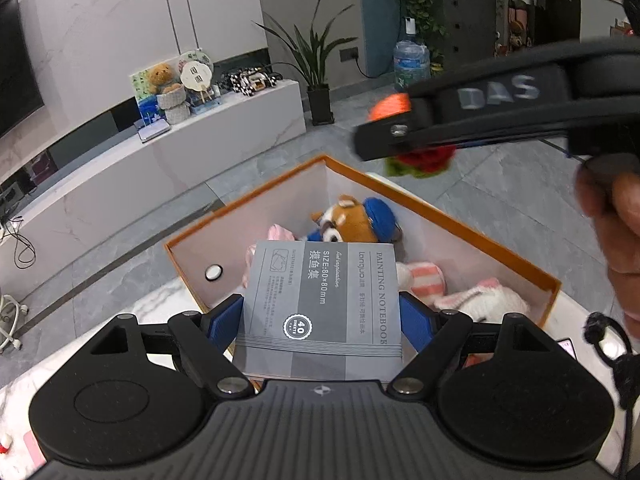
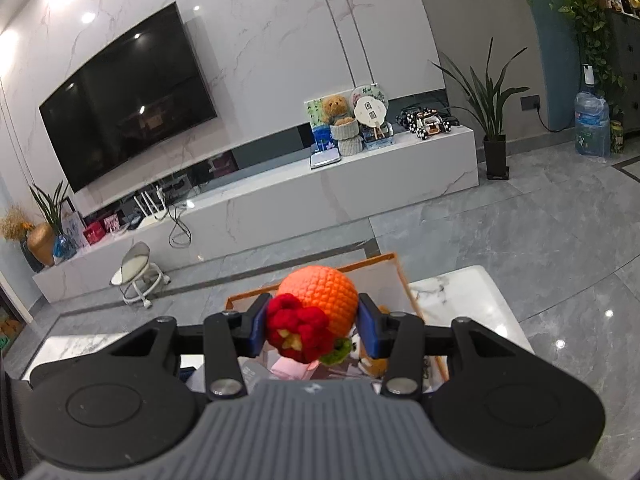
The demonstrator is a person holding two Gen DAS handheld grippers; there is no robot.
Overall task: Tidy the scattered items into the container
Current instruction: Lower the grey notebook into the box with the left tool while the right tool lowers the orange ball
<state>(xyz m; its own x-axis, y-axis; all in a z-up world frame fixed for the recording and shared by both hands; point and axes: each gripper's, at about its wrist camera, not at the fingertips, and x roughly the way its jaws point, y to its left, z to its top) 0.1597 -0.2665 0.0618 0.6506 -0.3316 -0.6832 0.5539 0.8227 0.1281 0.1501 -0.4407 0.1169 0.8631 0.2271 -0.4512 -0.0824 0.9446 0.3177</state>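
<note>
My left gripper (image 1: 322, 316) is shut on a grey painting notebook (image 1: 320, 304), held over the near edge of the orange-rimmed box (image 1: 460, 224). Inside the box lie a brown plush in a blue cap (image 1: 352, 222) and pink-and-white plush toys (image 1: 480, 300). My right gripper (image 2: 316, 322) is shut on an orange crocheted ball with a red flower (image 2: 320, 300), above the same box (image 2: 372, 266). In the left wrist view the right gripper (image 1: 400, 136) hangs over the box's far right side, the crocheted toy (image 1: 420, 160) showing beneath it.
The box stands on a white marble table (image 2: 460, 292). Grey tiled floor (image 2: 520, 232) lies beyond, with a long white TV bench (image 2: 280, 196), a small stool (image 2: 138, 272) and a potted plant (image 2: 494, 120). A person's hand (image 1: 616, 216) holds the right gripper.
</note>
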